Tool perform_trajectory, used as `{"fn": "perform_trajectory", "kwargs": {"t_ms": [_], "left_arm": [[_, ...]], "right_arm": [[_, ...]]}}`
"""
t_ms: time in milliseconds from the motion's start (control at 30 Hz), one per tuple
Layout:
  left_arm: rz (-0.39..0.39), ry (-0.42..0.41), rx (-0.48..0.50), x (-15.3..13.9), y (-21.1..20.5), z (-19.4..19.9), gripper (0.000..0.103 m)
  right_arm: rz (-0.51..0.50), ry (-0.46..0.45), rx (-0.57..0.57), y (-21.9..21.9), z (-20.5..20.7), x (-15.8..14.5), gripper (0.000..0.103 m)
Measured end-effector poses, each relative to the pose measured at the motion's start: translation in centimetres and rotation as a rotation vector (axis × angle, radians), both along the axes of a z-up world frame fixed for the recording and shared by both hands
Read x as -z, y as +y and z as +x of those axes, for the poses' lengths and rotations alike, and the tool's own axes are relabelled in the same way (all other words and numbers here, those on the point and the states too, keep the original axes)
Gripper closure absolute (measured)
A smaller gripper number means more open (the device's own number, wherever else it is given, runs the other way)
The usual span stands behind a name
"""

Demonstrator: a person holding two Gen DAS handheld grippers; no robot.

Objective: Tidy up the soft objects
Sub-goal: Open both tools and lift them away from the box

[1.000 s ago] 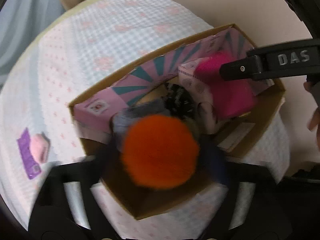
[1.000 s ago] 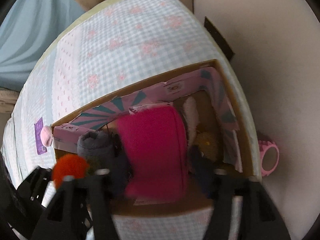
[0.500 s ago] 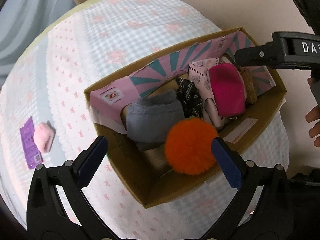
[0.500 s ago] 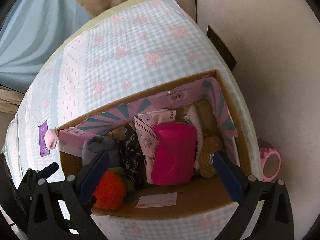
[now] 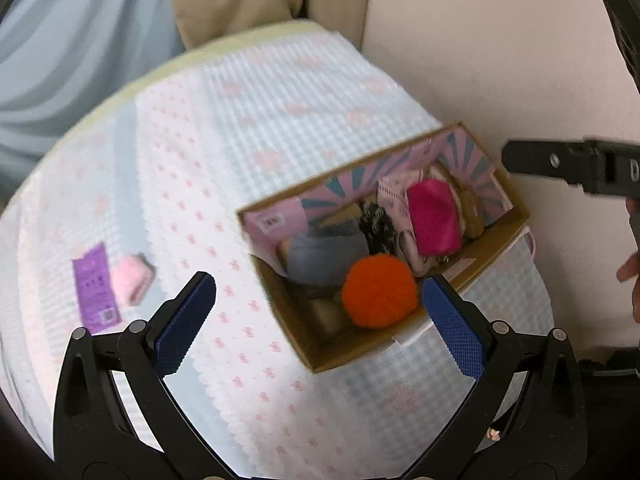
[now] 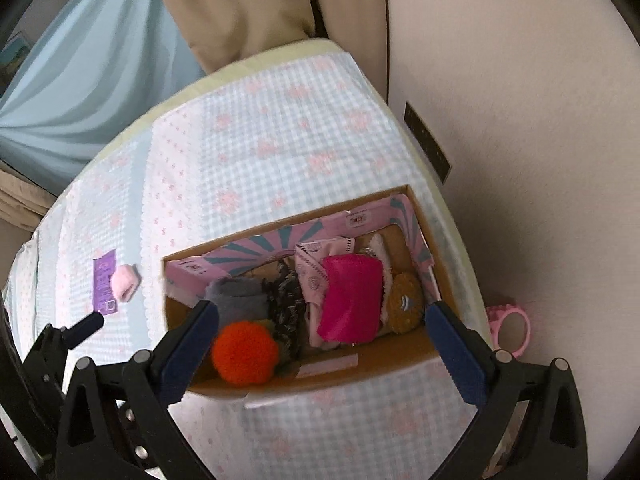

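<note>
A cardboard box with a pink and teal lining stands on the checked cloth. In it lie an orange pompom, a grey fleece piece, a black-and-white patterned piece, a magenta cloth and a brown plush. My left gripper hangs open above the box's near left corner, holding nothing. My right gripper is open and bare above the box, over the pompom and the magenta cloth. A small pink soft piece lies on the cloth, left of the box.
A purple tag lies beside the pink piece. A pink ring toy sits on the floor, right of the table. Blue and beige curtains hang behind. A person's hand shows at the right edge. The cloth stretches beyond the box.
Both grippers let go and rose away from the box. The left one released the orange pompom, the right one the magenta cloth. Both items now rest in the box.
</note>
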State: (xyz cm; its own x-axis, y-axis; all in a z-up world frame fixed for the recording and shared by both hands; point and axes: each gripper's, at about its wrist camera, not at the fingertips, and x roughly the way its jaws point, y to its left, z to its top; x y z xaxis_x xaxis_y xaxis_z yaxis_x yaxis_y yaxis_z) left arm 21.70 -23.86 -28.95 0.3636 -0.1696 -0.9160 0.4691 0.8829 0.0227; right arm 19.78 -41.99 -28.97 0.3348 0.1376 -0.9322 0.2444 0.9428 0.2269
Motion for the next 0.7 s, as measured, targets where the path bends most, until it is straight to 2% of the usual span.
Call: {"fn": "perform_trajectory", "kwargs": {"t_ms": [200, 467, 567, 700], "left_arm": [[-0.035, -0.086, -0.032, -5.5, 2.5, -2.0, 0.000], [-0.092, -0.178, -0.150, -12.1, 7.2, -4.8, 0.000], [-0.107, -0.210, -0.200, -14.0, 8.8, -5.7, 0.000], [-0.099, -0.253, -0.254, -16.0, 10.5, -7.2, 0.000]], "right_arm": [[-0.043, -0.084, -0.009, 2.0, -3.1, -5.4, 0.000], [-0.085, -0.171, -0.016, 4.7, -8.0, -12.3, 0.000], [-0.125, -0.199, -0.032, 5.9, -9.4, -14.1, 0.000], [-0.128, -0.242, -0.064, 6.9, -10.2, -15.6, 0.000]]}}
